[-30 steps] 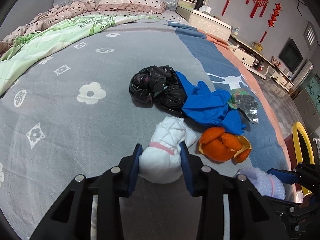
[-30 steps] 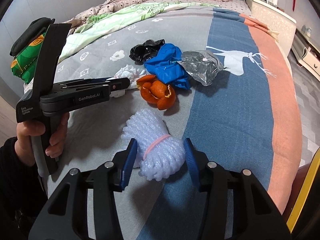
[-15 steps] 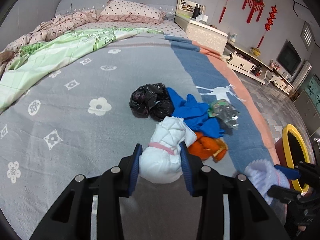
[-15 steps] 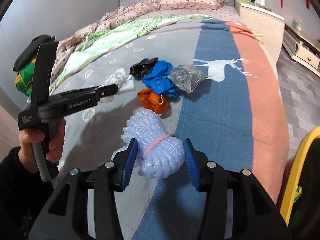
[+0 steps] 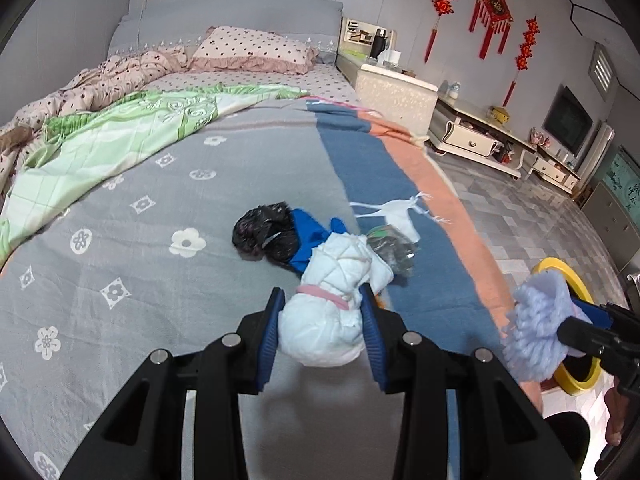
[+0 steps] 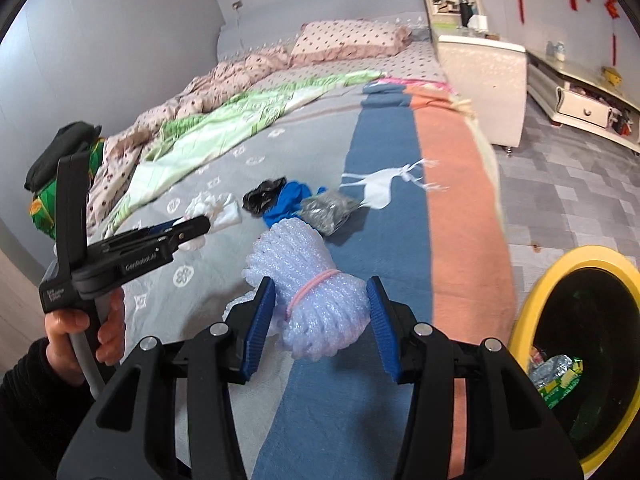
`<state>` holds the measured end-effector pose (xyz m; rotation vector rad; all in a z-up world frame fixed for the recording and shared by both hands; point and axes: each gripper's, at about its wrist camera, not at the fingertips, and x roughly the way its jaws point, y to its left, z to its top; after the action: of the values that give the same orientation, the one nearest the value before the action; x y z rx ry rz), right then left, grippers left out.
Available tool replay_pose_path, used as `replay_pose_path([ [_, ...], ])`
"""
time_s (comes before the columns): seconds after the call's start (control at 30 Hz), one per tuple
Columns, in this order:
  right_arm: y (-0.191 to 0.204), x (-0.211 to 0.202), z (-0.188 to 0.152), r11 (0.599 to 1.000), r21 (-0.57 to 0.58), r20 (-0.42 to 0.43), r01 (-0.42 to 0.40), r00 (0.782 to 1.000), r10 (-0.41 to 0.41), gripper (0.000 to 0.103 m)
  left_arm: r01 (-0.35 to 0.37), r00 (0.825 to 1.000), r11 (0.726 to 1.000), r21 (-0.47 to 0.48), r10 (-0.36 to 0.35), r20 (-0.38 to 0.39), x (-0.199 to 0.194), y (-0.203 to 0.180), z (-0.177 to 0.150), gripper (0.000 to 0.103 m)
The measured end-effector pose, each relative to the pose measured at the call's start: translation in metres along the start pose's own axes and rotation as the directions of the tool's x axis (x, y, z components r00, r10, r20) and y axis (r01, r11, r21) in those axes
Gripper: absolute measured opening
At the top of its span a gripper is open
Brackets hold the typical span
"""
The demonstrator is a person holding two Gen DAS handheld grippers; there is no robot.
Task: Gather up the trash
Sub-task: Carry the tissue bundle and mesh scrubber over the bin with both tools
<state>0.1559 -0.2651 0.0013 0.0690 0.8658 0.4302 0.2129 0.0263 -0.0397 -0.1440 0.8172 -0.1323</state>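
Foam-net bundle (image 6: pixel 316 296) clamped in right gripper (image 6: pixel 322 324) above bed (image 6: pixel 460 208), beside yellow-rimmed bin (image 6: pixel 532 292).

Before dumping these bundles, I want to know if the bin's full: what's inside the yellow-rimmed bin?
Inside the yellow-rimmed bin, a crumpled green and silver wrapper lies against a dark liner. The right gripper's frame covers its lower part.

Yellow bin (image 6: pixel 532 280) cut off; orange peel mostly hidden.
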Motion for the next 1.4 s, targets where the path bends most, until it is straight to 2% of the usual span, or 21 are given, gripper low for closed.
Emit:
replay_pose_path([
  [0.37, -0.039, -0.065, 0.002, 0.997, 0.075, 0.101, 0.026, 0.994, -0.034, 0.045, 0.051, 0.997, 0.997, 0.06, -0.055, 0.057, -0.035, -0.062, 0.018, 0.036],
  [0.6, -0.076, -0.107, 0.0, 0.989, 0.137, 0.157, 0.062, 0.984, -0.083, 0.045, 0.107, 0.992, 0.988, 0.113, -0.114, 0.061, -0.043, -0.112, 0.024, 0.036],
  [1.0, -0.15, -0.167, -0.012, 0.959, 0.254, 0.216, 0.122, 0.96, -0.18, 0.046, 0.204, 0.977, 0.959, 0.196, -0.213, 0.028, -0.035, -0.198, 0.028, 0.036],
  [1.4, -0.227, -0.199, -0.032, 0.909, 0.377, 0.215, 0.179, 0.938, -0.274, 0.046, 0.244, 0.968, 0.919, 0.309, -0.25, -0.02, -0.017, -0.281, 0.024, 0.036],
])
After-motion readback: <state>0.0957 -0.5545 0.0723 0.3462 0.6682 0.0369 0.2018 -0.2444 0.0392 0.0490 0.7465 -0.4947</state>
